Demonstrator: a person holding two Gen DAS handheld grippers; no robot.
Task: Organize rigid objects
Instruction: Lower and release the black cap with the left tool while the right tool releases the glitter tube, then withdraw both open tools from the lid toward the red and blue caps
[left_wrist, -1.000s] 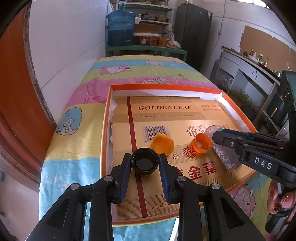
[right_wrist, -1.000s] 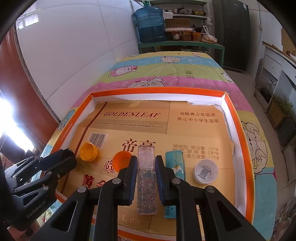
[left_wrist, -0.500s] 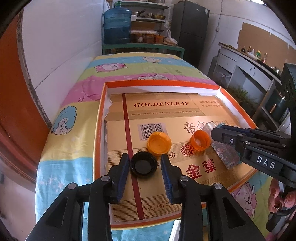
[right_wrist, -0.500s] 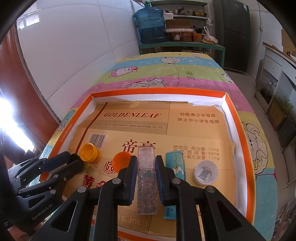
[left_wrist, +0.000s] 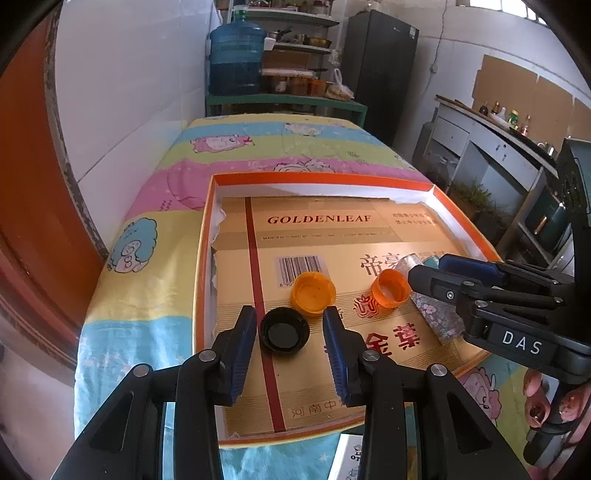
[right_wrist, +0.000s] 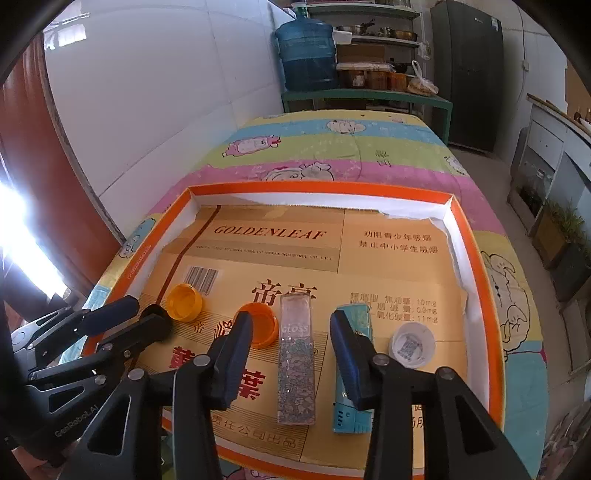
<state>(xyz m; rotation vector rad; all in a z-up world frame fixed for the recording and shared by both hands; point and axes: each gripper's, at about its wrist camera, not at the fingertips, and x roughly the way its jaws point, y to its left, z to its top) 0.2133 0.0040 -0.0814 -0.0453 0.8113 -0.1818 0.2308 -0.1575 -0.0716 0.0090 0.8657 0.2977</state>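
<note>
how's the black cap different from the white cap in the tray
The black cap lies at the tray's left end, between the left gripper's open jaws; the white cap lies at the right end, outside the right gripper's jaws. The black cap's inside is plain and dark; the white cap shows a printed code patch inside. Both are round, lie open side up on the tray, and touch neither gripper.

The tray (right_wrist: 495, 332) has orange rims, white walls and a golden-yellow cardboard floor with red lettering. On it lie a black cap (left_wrist: 283, 331), two orange caps (left_wrist: 313, 293), a white cap (right_wrist: 413, 343), a teal lighter (right_wrist: 352, 373) and a clear glitter-speckled tube (right_wrist: 296, 365). The bedspread (right_wrist: 332, 151) carries pastel stripes with cartoon sheep.
</note>
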